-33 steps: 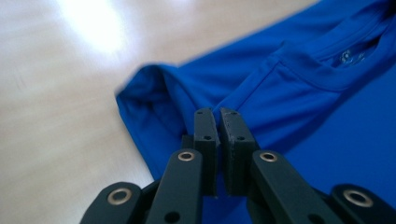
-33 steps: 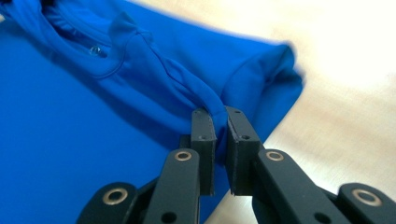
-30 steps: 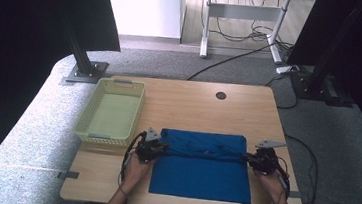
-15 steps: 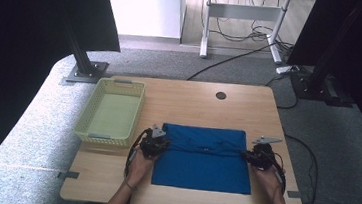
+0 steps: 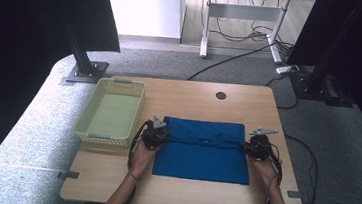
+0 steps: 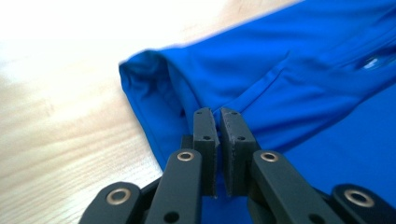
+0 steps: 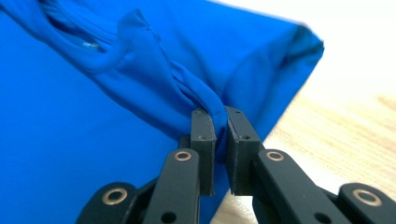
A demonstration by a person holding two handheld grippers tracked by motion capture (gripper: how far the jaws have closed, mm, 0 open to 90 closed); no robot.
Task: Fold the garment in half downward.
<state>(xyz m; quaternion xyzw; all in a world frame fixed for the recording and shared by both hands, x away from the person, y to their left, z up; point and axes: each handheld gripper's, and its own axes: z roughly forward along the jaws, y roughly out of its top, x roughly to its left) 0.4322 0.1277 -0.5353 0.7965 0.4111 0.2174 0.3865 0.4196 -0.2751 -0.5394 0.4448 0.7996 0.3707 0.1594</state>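
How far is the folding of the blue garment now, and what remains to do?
Done: the blue garment lies on the table as a flat rectangle, its far part folded toward the person. In hand: the left gripper and right gripper each pinch that folded edge. Left, probably: release, perhaps another fold, then the yellow basket, which holds nothing.

A light wooden surface (image 5: 194,101) stands on grey carpet (image 5: 30,132). Beyond the surface, a white wall (image 5: 143,5) catches bright light, with a white desk frame (image 5: 243,12) and loose cables (image 5: 235,34) beside it. Dark curtains (image 5: 25,27) hang either side of the surface.
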